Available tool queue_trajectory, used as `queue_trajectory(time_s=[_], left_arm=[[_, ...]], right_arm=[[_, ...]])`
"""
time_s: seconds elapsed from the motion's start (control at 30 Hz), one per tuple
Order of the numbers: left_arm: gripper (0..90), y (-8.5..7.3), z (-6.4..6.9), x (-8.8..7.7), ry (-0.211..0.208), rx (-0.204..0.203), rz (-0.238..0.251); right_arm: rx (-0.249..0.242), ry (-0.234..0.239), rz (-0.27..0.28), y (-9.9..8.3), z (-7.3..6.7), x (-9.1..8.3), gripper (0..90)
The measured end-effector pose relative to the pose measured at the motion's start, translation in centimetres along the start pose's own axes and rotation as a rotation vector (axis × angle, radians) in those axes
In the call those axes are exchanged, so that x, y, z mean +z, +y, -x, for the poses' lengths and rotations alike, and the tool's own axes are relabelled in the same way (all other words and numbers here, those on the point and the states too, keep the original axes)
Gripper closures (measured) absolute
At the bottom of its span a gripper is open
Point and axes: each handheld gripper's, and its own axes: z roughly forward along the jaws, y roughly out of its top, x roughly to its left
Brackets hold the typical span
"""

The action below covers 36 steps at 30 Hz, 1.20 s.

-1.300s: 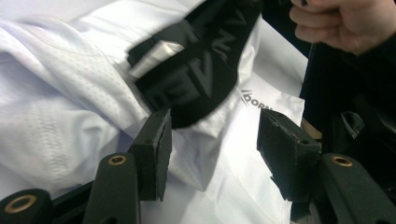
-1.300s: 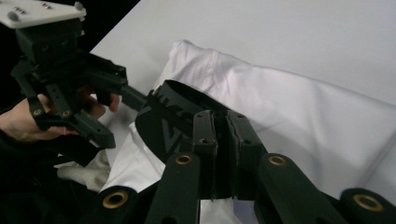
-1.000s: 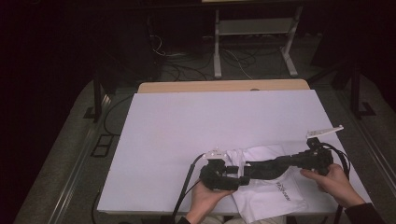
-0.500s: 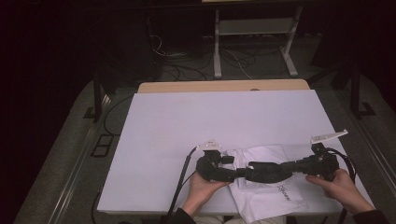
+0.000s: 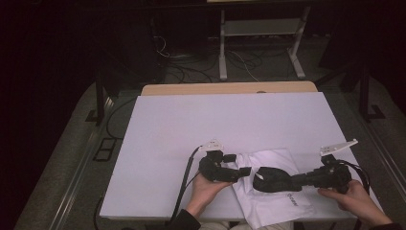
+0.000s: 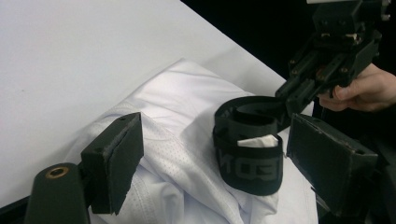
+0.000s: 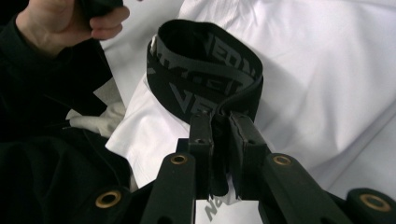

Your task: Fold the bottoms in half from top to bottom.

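The right tool pinches a soft black elastic band with grey lettering, looped just beyond its jaws over a folded white mesh garment on the white table. The left tool, jaws just opened and empty, flanks the loop; limp, light, best gripped at its doubled edge.

My right gripper is black, with little gold rings on it. It pinches a black band with dark grey letters. Under the band lies a white shirt with tiny dots in the cloth. My left gripper beside the band is black too. The shirt lies on a white table cover.
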Motion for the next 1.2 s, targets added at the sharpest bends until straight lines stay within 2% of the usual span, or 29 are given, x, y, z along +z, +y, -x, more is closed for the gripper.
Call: queue_trajectory(time_s=[0.23, 0.4, 0.87, 1.0, 1.13, 1.2], left_arm=[[18.1, 0.2, 0.0, -0.2, 0.005, 0.001, 0.013], [18.1, 0.3, 0.0, -0.2, 0.004, 0.003, 0.015], [18.1, 0.3, -0.1, -0.1, 0.0, -0.002, 0.023], [18.1, 0.3, -0.1, -0.1, -0.001, 0.0, 0.022], [18.1, 0.4, -0.1, -0.1, -0.005, -0.004, 0.026], [18.1, 0.4, 0.0, -0.1, -0.003, -0.001, 0.025]], right_arm=[[-0.018, -0.012, -0.046, -0.8, -0.3, 0.0, 77.8], [-0.016, -0.019, -0.071, -1.5, 0.0, -0.1, 78.5], [-0.009, -0.035, -0.107, -3.0, 0.4, -0.2, 79.0], [-0.027, -0.05, -0.117, -2.6, 0.0, -0.2, 67.9], [-0.044, -0.031, -0.073, -2.2, -0.4, -0.6, 52.4], [-0.048, -0.042, -0.057, -1.8, -0.6, -0.8, 47.4]])
